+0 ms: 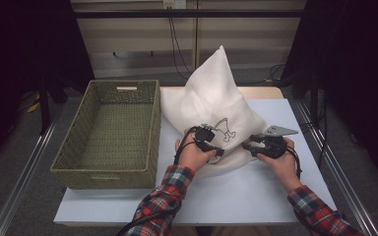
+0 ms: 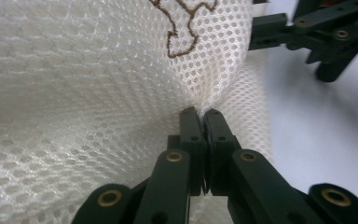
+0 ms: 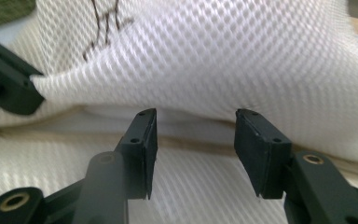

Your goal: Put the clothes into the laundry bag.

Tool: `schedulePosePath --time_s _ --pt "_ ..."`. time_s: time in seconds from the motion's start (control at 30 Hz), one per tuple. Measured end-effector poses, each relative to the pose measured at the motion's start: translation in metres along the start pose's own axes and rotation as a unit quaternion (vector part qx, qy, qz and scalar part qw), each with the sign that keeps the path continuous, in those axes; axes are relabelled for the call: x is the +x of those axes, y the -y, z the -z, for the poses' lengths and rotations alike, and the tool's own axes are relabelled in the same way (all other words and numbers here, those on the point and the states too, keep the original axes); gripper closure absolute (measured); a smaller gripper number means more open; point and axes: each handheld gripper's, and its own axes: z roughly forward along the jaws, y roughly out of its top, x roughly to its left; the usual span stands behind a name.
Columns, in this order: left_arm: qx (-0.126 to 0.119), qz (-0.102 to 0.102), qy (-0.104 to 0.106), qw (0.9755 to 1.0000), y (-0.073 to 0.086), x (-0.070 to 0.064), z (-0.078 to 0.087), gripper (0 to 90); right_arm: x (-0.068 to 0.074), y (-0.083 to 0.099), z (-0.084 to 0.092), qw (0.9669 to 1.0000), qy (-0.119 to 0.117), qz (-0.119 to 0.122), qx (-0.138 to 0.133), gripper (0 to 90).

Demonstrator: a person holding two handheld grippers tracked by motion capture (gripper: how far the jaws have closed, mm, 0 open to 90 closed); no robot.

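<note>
Right gripper view: my right gripper (image 3: 193, 140) sits released, bag (image 3: 223, 60) edge straight ahead of it; left gripper (image 2: 204, 116) clenched on mesh.

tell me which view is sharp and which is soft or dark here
High view: surroundings fall to black, and the white mesh pillow and table are evenly lit, no glare. Left gripper view: mesh crisp around the left gripper, softer toward the edges. Right gripper view: right gripper fairly sharp, the fabric behind slightly blurred.
</note>
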Motion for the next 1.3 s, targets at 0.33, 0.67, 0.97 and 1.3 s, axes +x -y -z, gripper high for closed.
schedulePosePath --time_s 0.33,0.67,0.97,1.3 --pt "-0.001 -0.013 0.029 0.9995 -0.005 -0.006 0.011 88.2 -0.003 0.003 0.001 0.9999 0.007 0.010 0.007 41.7" --pt "0.012 -0.010 -0.014 0.9998 0.002 0.001 -0.009 86.4 -0.002 0.006 0.013 1.0000 0.008 0.000 -0.002 37.1" --pt "-0.001 -0.017 -0.019 0.9997 0.002 0.000 -0.004 75.2 0.001 0.011 0.021 0.9999 0.006 0.002 -0.009 31.3" --pt "-0.054 -0.037 -0.037 0.9972 -0.015 -0.009 0.024 44.1 0.008 0.001 0.007 0.9996 0.002 0.027 0.005 36.3"
